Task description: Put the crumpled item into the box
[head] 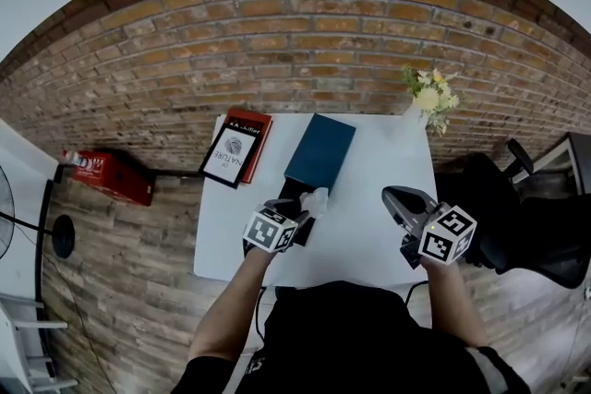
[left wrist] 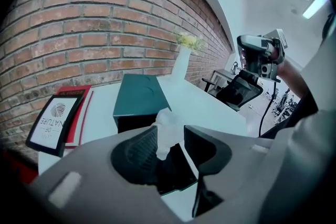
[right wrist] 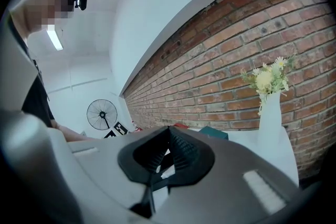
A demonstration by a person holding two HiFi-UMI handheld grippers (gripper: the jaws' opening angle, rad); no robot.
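A crumpled white item [head: 315, 201] [left wrist: 167, 131] hangs between the jaws of my left gripper [head: 300, 213] [left wrist: 169, 132], just above an open black box [head: 288, 192] [left wrist: 176, 174]. The jaws stand apart; the item rests against the left pad, and the right pad does not press on it. The box's teal lid [head: 320, 150] [left wrist: 137, 98] lies right behind the box on the white table [head: 369, 240]. My right gripper [head: 391, 196] [right wrist: 169, 129] hovers over the table's right side, shut, with nothing in it.
A white vase of flowers [head: 427, 99] [right wrist: 273, 128] stands at the table's far right corner. A framed sign on a red book [head: 235, 154] [left wrist: 55, 123] lies at the far left. An office chair [head: 517, 226] is at the right, and a red case [head: 113, 175] on the floor at the left.
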